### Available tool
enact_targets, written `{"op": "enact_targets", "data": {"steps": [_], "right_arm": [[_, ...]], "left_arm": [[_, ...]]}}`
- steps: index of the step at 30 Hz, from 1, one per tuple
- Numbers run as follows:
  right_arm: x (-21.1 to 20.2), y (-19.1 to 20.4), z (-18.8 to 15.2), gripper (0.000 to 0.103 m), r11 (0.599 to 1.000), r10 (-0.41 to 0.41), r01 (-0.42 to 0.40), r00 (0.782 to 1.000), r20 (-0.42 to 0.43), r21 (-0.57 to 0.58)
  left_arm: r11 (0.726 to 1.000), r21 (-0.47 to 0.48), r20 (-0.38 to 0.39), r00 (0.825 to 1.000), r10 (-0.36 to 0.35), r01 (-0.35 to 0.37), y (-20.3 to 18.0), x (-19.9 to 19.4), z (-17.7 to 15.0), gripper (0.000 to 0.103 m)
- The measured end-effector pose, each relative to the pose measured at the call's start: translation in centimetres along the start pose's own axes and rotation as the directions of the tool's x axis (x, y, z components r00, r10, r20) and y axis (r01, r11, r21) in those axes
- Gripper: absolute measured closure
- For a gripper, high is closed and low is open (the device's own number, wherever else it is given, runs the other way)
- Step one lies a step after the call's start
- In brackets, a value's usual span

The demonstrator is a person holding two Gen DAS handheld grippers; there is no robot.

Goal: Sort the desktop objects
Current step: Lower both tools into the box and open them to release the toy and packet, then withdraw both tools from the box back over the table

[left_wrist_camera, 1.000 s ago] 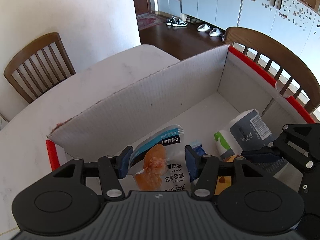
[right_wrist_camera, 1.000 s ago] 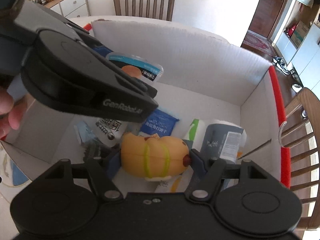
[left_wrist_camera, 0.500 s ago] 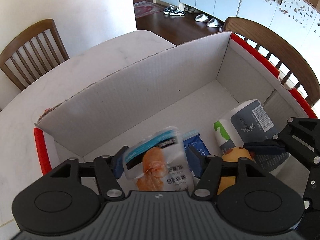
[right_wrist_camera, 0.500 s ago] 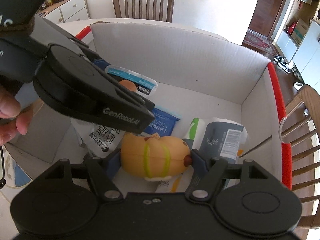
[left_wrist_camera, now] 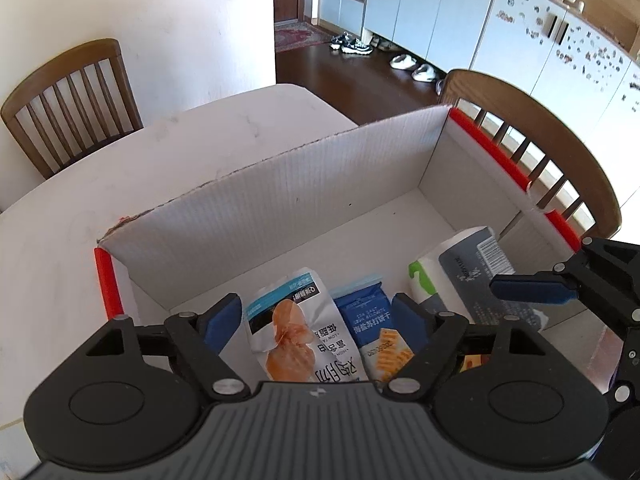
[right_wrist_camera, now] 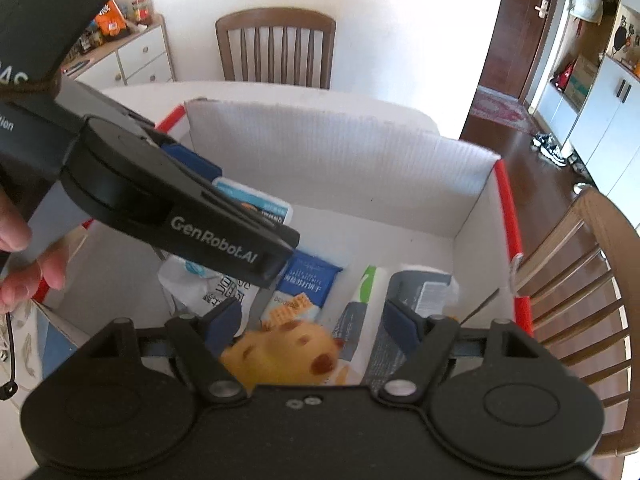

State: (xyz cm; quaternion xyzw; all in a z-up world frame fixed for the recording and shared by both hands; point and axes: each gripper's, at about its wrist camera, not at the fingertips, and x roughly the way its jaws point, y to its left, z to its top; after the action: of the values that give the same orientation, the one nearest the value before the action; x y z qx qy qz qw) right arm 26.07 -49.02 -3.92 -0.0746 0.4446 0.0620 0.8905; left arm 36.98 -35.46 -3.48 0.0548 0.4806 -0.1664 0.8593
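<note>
A white cardboard box [left_wrist_camera: 280,208] with red edges holds the sorted items. My left gripper [left_wrist_camera: 316,320] hovers over its near end, jaws opening. Between them a white snack pouch [left_wrist_camera: 294,332] with an orange picture lies loose beside a blue cracker pack [left_wrist_camera: 376,332]. In the right wrist view my right gripper [right_wrist_camera: 312,320] is also opening. A blurred yellow plush toy [right_wrist_camera: 288,352] sits low between its fingers, clear of the right pad. A grey and white wipes pack [right_wrist_camera: 404,304] with a green stripe lies by the box's right wall. The left gripper [right_wrist_camera: 180,208] crosses that view.
The box stands on a white table [left_wrist_camera: 60,260]. Wooden chairs stand beyond the table [left_wrist_camera: 68,100] and close to the box's right wall [left_wrist_camera: 560,168]. A person's hand [right_wrist_camera: 24,264] shows at the left edge of the right wrist view. A dresser [right_wrist_camera: 132,60] stands far behind.
The left jaws spread and the snack pouch dropped from their grip onto the box floor. The right jaws widened, the plush toy slipped down from between them, and the right gripper rose slightly.
</note>
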Motion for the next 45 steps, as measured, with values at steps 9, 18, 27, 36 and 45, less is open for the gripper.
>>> {"op": "enact_targets", "data": {"steps": [9,18,27,36,45], "right_arm": [[-2.0,0.0,-0.7,0.024,1.000,-0.018,0.018,0.999,0.035,0.007],[-4.3,0.3,-1.5,0.024,0.999,-0.031,0.028,0.997,0.065,0.036],[-6.4,2.2,-2.2,0.023,0.998,-0.025,0.019,0.995,0.094,0.059],[-7.8,6.2,-2.6,0.023,0.999,-0.021,0.016,0.993,0.116,0.048],[-8.6,12.3,-3.5,0.023,1.000,-0.003,0.004,0.992,0.123,-0.007]], "left_arm": [[0.999,-0.023,0.049,0.998,-0.032,0.034,0.0,-1.8,-0.3,0.009],[0.998,0.001,0.088,0.994,-0.059,0.059,-0.7,-4.2,-1.3,0.004],[0.996,-0.002,0.122,0.988,-0.090,0.091,0.7,-8.4,-3.3,0.004],[0.995,0.015,0.133,0.987,-0.095,0.094,4.1,-12.8,-6.1,0.004],[0.995,0.059,0.153,0.984,-0.090,0.082,7.6,-16.5,-9.6,0.004]]}}
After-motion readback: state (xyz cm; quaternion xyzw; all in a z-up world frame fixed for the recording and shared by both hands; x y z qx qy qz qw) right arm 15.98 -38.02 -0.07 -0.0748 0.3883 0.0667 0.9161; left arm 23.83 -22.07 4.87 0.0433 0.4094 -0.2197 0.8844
